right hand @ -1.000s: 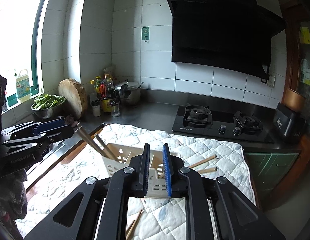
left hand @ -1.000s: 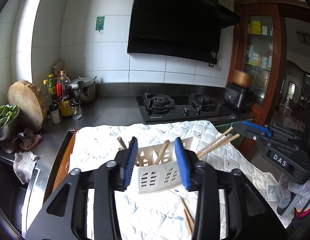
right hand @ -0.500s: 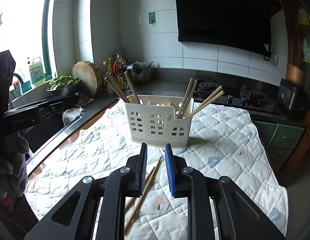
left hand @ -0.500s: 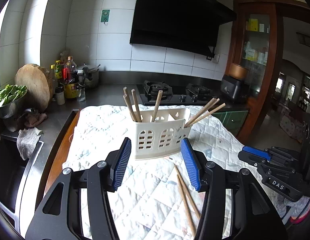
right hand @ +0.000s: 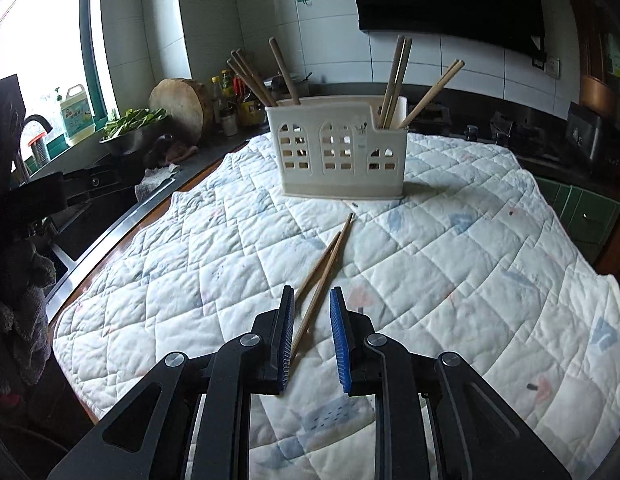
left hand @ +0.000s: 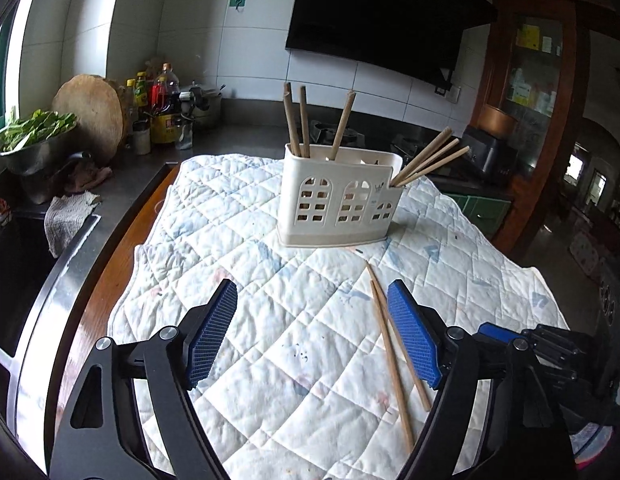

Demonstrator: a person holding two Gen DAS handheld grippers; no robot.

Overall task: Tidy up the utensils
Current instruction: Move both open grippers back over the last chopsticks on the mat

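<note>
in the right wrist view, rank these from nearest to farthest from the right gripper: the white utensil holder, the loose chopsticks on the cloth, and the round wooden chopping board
1. Loose chopsticks: on the cloth, their near ends between the right gripper fingers.
2. White utensil holder: straight ahead, mid-cloth.
3. Round wooden chopping board: far left, on the counter by the wall.

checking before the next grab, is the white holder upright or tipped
Upright: the white holder stands flat on the quilted cloth, chopsticks sticking up from it.
</note>
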